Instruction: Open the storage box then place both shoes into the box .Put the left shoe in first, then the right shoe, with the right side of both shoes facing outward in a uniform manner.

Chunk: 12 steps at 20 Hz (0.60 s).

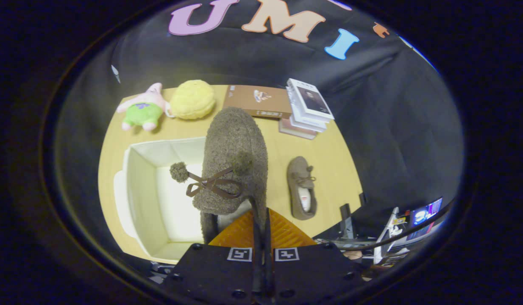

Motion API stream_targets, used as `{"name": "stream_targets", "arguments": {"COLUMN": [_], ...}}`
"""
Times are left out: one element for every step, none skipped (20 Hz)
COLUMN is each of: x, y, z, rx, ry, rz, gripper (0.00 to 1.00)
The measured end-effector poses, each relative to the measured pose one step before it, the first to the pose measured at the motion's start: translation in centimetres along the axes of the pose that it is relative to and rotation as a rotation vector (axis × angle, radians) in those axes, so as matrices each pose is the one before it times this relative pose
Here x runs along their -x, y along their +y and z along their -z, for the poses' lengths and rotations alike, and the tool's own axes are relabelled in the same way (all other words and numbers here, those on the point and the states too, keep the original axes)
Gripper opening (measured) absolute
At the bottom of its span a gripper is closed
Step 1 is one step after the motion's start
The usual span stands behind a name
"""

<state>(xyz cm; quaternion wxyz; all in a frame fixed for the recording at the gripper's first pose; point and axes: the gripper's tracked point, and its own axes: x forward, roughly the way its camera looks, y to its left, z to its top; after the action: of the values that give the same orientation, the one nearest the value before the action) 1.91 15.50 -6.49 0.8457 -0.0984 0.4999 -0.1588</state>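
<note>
A brown fuzzy shoe (234, 161) with a bow and pompoms hangs toe-away from my gripper (261, 228), whose fingers are pressed together on its heel collar. It is held above the open white storage box (143, 186), over the box's right part. The box is empty inside, and its lid hangs off its left side. The second brown shoe (302, 188) lies sole-down on the yellow table (329, 161), to the right of the box and of the fingers.
At the table's far edge sit a pink and green plush toy (143, 108), a yellow knitted ball (193, 99), a brown flat box (257, 101) and a stack of books (307, 109). Stands and a screen (422, 216) lie beyond the table's right edge.
</note>
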Motion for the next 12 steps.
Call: {"name": "stream_targets", "arguments": {"x": [0.113, -0.050, -0.234, -0.542, -0.632, -0.798, -0.766, -0.896, -0.939, -1.045, -0.971, -0.930], "y": [1.456, 1.414, 1.327, 1.296, 1.233, 1.215, 1.247, 1.093, 0.902, 0.712, 0.633, 0.524], "z": [0.408, 0.793, 0.749, 0.725, 0.550, 0.440, 0.229, 0.161, 0.057, 0.136, 0.050, -0.001], "rx": [-0.00215, 0.01465, 0.01627, 0.01378, 0.01245, 0.01022, 0.00325, 0.00594, 0.00762, 0.00953, 0.01651, 0.01710], "ry": [0.01296, 0.02018, 0.02416, 0.02298, 0.02120, 0.01734, 0.01549, 0.01521, 0.01510, 0.01633, 0.01547, 0.01312], "rz": [-0.01547, -0.01674, -0.01150, -0.01231, -0.01569, -0.01984, -0.02055, -0.01794, -0.01659, -0.01299, -0.00907, -0.00591], "gripper": [0.06, 0.06, 0.06, 0.06, 0.06, 0.06, 0.06, 0.06, 0.06, 0.06, 0.06, 0.06]}}
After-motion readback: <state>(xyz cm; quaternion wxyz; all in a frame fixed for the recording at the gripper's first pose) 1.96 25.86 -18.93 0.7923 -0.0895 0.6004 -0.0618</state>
